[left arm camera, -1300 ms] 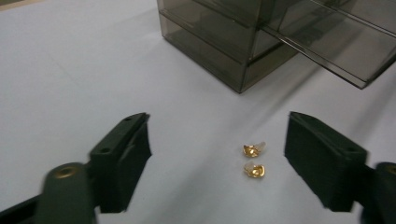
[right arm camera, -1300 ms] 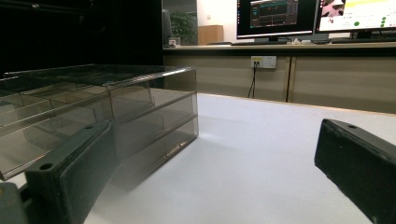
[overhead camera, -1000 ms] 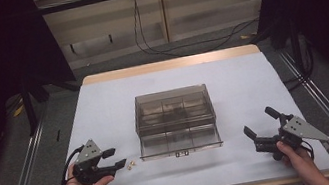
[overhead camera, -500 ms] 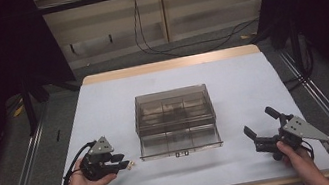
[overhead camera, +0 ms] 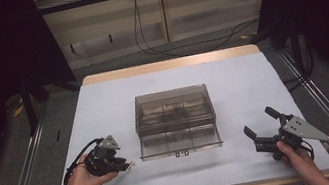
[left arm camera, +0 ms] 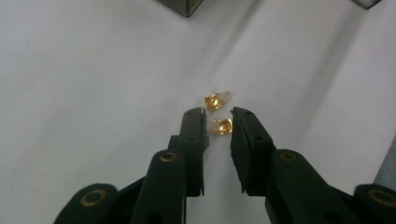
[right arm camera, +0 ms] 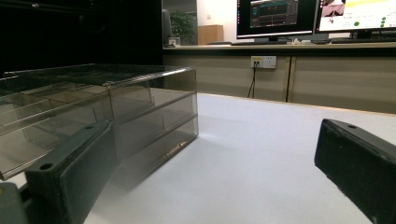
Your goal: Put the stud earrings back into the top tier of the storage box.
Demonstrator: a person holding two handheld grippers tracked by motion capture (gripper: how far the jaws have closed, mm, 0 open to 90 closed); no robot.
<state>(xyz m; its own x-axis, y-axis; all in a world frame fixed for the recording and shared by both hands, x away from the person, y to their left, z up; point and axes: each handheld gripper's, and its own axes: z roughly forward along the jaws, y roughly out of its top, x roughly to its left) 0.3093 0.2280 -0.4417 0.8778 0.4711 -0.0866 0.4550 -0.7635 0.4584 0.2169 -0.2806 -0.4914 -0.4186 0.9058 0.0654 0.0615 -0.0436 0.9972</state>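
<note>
left gripper [left arm camera: 218, 122] fingers just closing around a small gold-and-white terminal [left arm camera: 221, 126], twin terminal [left arm camera: 215, 101] just beyond; right gripper [overhead camera: 260, 132] fingers released near the smoky clear plastic compartment box [overhead camera: 176, 121] on the white worktop [overhead camera: 104, 107].

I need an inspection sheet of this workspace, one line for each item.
Surface: white table with a wooden edge.
Job's things: two small gold-coloured metal pieces with pale ends; the nearer piece lies between the left tool's jaws.
Clutter: nothing seen.
Grippers: left tool, jaws have just been closing, a small gap remains; right tool, wide open, nothing between its jaws.
Other: smoky transparent plastic compartment box, lid raised, at the table's middle.
Cables: black cable on the left tool.
Surroundings: dark room, monitors on a desk.
</note>
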